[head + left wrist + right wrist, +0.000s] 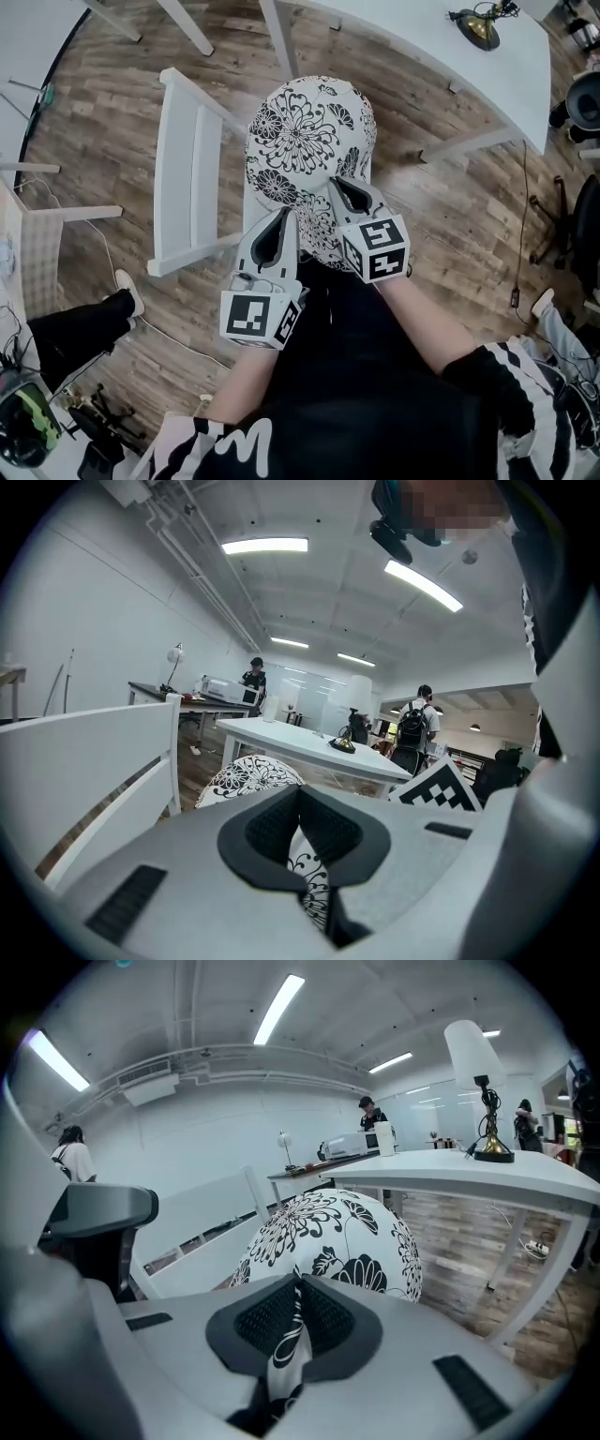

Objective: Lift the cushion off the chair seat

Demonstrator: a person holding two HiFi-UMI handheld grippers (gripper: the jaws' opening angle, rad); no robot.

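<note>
A round white cushion (305, 141) with black flower print hangs above the seat of the white chair (187, 178). My left gripper (281, 217) is shut on its near edge, fabric pinched between the pads. My right gripper (339, 186) is shut on the edge a little further right. In the left gripper view the cushion (246, 778) shows beyond the jaws, and printed cloth runs through my left gripper (302, 803). In the right gripper view the cushion (333, 1232) bulges ahead, with a fold of it clamped in my right gripper (298, 1286).
A white table (450, 47) with a brass lamp (478, 26) stands just beyond the chair. Its legs (464, 142) come down to the right of the cushion. The chair's back (187, 178) lies to the left. A person's shoe (128, 289) rests on the wooden floor at left.
</note>
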